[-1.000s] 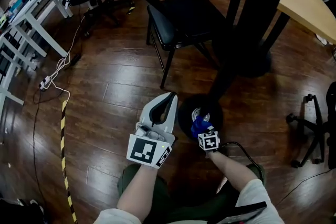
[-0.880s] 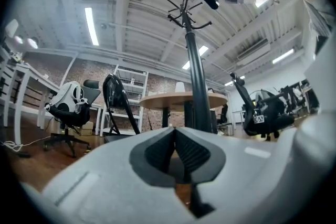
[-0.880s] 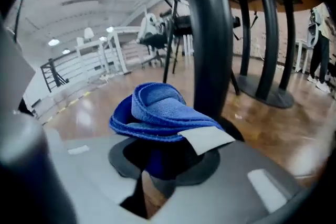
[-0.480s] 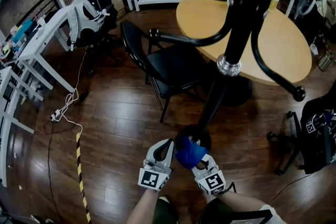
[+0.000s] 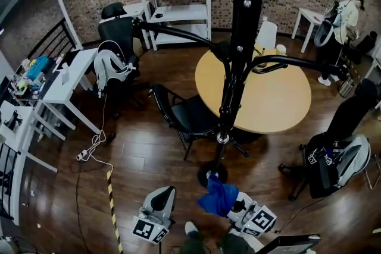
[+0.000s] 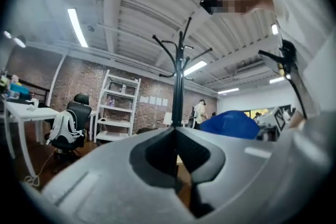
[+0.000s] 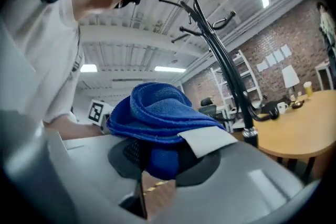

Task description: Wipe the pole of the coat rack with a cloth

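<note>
Our right gripper (image 7: 157,165) is clamped on the blue cloth (image 7: 157,113). The cloth bunches up in folds above the jaws, probably so that a thick pad sticks out in front for rubbing. Our left gripper (image 6: 176,134) has its jaws pressed together with nothing between them. It sits low at our left side and looks to be kept out of the way, or spare to steady the rack.

The cloth (image 5: 217,198) hangs just short of the round foot (image 5: 212,174) of the coat rack, and the pole (image 5: 238,56) rises straight ahead of us. The right gripper view shows open air between cloth and pole (image 7: 226,65), so we judge that the cloth is off the pole.

Curved hooks (image 5: 178,33) branch from the pole partway up and will break a long stroke. A round table (image 5: 280,98) stands close behind the pole and a black chair (image 5: 184,116) sits just left of it, so reaching the far side looks awkward. A cable (image 5: 89,151) and a striped tape line (image 5: 112,205) lie on the floor, well to our left.
</note>
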`<state>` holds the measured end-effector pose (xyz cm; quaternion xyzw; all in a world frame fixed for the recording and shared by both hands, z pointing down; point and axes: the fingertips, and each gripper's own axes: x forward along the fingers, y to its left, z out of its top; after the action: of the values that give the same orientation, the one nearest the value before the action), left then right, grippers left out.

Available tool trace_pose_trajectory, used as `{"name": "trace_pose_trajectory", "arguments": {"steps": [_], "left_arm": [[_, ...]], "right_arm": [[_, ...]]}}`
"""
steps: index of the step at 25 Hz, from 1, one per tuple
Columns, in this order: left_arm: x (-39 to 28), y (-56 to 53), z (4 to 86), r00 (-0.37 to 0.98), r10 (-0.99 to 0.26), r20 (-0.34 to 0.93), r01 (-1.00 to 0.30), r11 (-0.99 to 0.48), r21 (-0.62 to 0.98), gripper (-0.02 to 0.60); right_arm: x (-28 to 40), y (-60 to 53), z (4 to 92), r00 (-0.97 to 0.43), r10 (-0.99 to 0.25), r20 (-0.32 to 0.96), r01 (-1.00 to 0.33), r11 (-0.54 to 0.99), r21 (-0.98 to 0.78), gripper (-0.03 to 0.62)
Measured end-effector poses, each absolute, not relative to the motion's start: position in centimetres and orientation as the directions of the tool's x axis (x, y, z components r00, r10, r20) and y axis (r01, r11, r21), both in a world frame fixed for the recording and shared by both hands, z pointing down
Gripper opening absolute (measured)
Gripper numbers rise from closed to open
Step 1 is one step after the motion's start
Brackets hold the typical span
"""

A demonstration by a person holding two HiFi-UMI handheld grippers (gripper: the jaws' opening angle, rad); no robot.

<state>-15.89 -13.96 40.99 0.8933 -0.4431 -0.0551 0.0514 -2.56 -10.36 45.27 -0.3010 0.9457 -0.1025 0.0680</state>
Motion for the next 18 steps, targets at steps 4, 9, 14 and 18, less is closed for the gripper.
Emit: {"name": "trace_pose_trajectory", "arguments": {"steps": [4, 9, 14, 18], "left_arm": [[-15.9, -11.2, 32.6, 0.569, -0.819, -0.077, -0.8, -0.572, 0.179, 0.002], [-12.5, -3.8, 27.5, 0.497, -0.859, -0.12, -0.863, -0.504, 0.04, 0.002], [-5.9, 4.2, 26.5, 0.498, -0.859, -0.118, -0.837, -0.512, 0.195, 0.002], [-2.6, 10.3, 25.8, 0.492, -0.866, -0.094, -0.843, -0.501, 0.198, 0.002]], "right_arm": [[-0.4, -7.1, 34.8, -0.815, -0.563, -0.14, -0.527, 0.819, -0.225, 0.1], [3.3, -0.6, 29.3, -0.8, -0.58, -0.154, -0.562, 0.814, -0.144, 0.103], [10.1, 7.4, 26.3, -0.787, -0.599, -0.146, -0.604, 0.797, -0.011, 0.103], [14.1, 13.4, 25.0, -0.775, -0.62, -0.123, -0.62, 0.783, -0.043, 0.101]]}}
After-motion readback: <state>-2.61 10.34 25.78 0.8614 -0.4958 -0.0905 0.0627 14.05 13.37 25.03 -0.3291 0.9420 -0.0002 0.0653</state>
